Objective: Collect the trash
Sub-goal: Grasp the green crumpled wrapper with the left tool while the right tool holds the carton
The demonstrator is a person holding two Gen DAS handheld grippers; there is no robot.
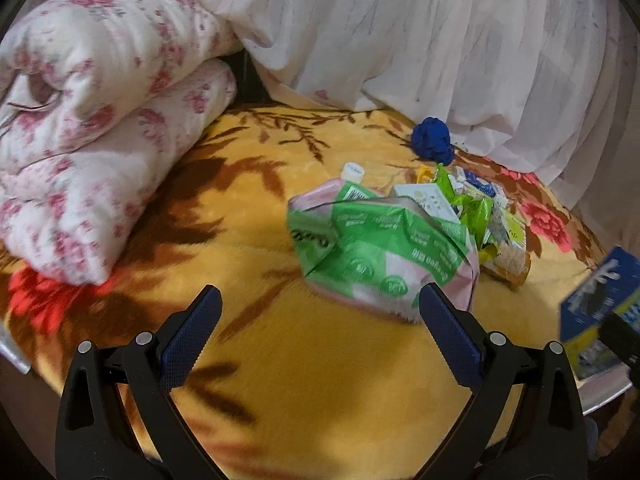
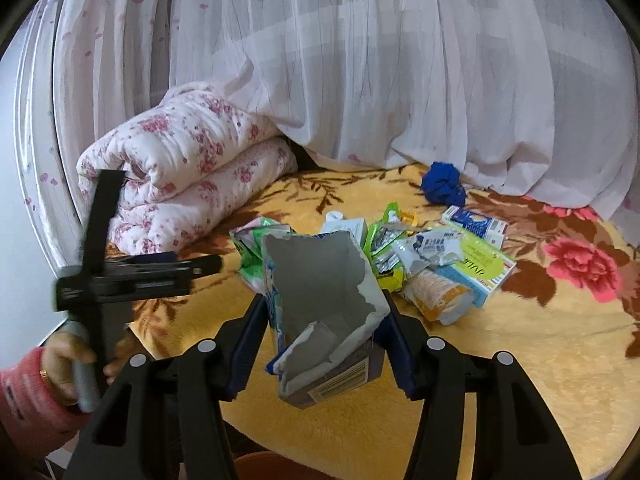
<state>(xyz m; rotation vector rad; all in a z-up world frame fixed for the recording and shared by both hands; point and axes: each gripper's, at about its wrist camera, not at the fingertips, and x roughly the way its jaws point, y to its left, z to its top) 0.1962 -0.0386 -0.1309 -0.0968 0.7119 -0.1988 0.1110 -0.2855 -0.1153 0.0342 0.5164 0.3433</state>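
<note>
On top of a yellow plush blanket (image 1: 280, 360) patterned with brown leaves and red flowers lies a heap of trash (image 2: 420, 256), near the white sheer curtain (image 2: 400, 80) at the back. The right gripper (image 2: 324, 344) is clamped on a torn blue carton (image 2: 320, 304), its ripped-open top showing a grey inside and a barcode label on the lower side; the print there is too small to read. In the left wrist view this same carton appears at the right edge, blue with blurred white lettering I cannot make out.

The left gripper (image 1: 320, 320) hangs with its jaws spread wide and nothing between them, just beside a crumpled green and pink bag (image 1: 380, 252). The bag carries white writing, but it is upside down, creased and not legible.

Behind the bag sit a small white box (image 1: 424, 200), green foil wrappers (image 2: 384, 240), a yellow-green box (image 2: 480, 268) with upside-down lettering I cannot read, a blue and white carton (image 2: 476, 220), and an orange tube-shaped packet (image 2: 436, 300). A ball of blue cloth (image 2: 442, 184) rests apart from them by the curtain. A folded floral quilt (image 1: 100, 140) lies to the left. A hand (image 2: 76, 360) in a pink sleeve holds the left gripper's handle.
</note>
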